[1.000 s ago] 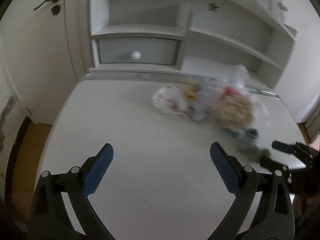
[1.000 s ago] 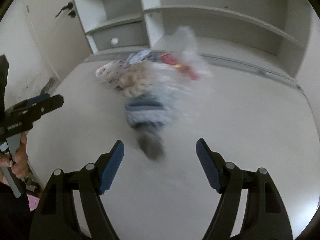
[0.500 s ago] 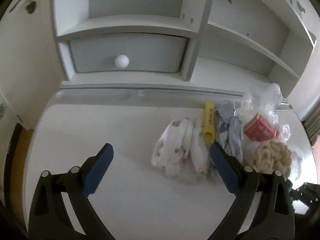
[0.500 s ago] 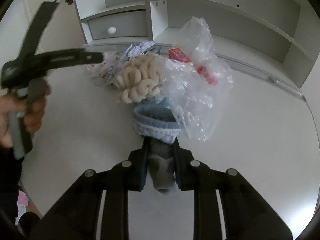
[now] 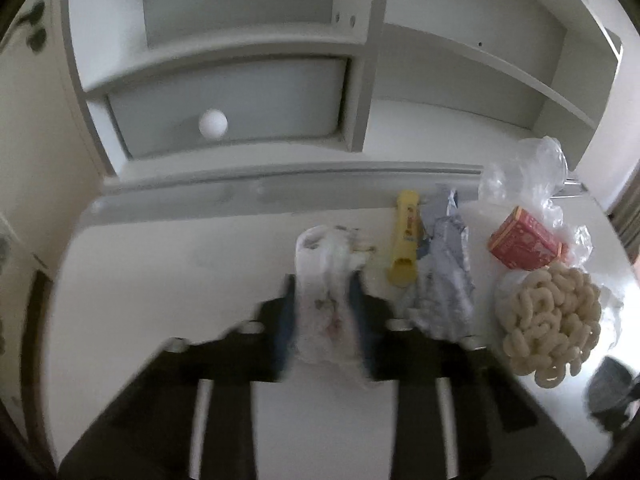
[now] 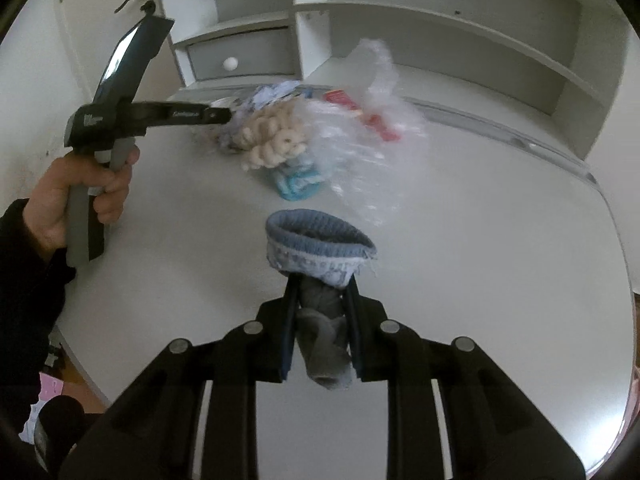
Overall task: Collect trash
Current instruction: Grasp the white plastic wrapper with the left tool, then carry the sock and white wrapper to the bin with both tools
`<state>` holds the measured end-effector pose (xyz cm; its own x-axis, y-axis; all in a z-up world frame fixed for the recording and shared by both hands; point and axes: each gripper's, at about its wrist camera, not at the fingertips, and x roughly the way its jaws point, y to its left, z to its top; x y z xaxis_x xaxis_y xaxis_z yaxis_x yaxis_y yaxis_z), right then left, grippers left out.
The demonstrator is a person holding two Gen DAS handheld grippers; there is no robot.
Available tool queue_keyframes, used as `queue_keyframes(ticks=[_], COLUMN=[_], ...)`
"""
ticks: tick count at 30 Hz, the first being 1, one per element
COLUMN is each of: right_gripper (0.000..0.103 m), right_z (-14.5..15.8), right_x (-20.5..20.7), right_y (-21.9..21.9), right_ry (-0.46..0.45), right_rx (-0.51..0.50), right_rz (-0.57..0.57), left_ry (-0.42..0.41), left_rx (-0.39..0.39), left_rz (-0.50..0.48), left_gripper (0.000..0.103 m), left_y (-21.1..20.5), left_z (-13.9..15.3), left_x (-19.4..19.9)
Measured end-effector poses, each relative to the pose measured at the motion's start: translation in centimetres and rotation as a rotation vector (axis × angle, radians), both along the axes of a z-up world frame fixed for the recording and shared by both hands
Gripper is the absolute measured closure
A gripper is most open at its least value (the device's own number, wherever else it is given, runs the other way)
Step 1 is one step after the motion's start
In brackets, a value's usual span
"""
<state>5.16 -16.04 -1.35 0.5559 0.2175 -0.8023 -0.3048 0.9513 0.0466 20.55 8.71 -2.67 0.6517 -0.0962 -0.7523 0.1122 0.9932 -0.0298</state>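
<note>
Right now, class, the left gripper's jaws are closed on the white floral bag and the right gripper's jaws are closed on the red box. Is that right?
Not quite. The left gripper has just closed its jaws on the white floral bag, but the right wrist view shows the right gripper holding the grey sock, not the red box.

what's on the desk, by count

two grippers: left gripper (image 5: 323, 312), right gripper (image 6: 320, 332). one sock (image 6: 320, 256), one white floral wrapper (image 5: 324, 280), one yellow tube (image 5: 405, 248), one red box (image 5: 524, 244), one clear bag (image 5: 532, 168), one knotted beige cushion (image 5: 548, 320), one crumpled grey-blue wrapper (image 5: 444, 280), one drawer knob (image 5: 213, 123).
</note>
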Motion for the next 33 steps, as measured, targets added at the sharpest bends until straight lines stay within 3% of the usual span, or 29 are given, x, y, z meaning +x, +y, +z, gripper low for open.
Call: queue_keyframes(ticks=[2, 9, 16, 19, 23, 30, 33], right_gripper=[0.081, 0.081, 0.081, 0.081, 0.081, 0.081, 0.081], right_z=[0.8, 2.5, 2.4, 2.2, 1.2, -2.0, -3.9], right_x=[-0.8, -4.1, -9.7, -13.1, -17.8, -25.0, -27.2], right_y=[-1.8, -9.9, -21.5, -26.4, -33.0, -41.2, -43.7], right_ry=[-0.017, -0.067, -0.074, -0.085, -0.074, 0.004, 0.039], right_rx=[0.006, 0.023, 0.032, 0.02, 0.025, 0.035, 0.056], right_rz=[-0.037, -0.199, -0.464, -0.59, -0.773, -0.994, -1.065], left_ry=[-0.012, -0.066, -0.182, -0.214, -0.226, -0.18, -0.119], left_rx=[0.001, -0.031, -0.028, -0.02, -0.04, -0.103, -0.15], left_rz=[0.011, 0.11, 0.106, 0.001, -0.207, -0.646, -0.819], left_gripper=[0.094, 0.095, 0.095, 0.095, 0.095, 0.095, 0.095], left_y=[0.0, 1.6, -1.6, -6.0, -15.1, -33.6, -40.7], left_z=[0.5, 4.4, 10.3, 12.5, 13.5, 10.5, 8.1], left_x=[-0.6, -3.6, -7.1, -8.7, -11.9, -19.6, -23.5])
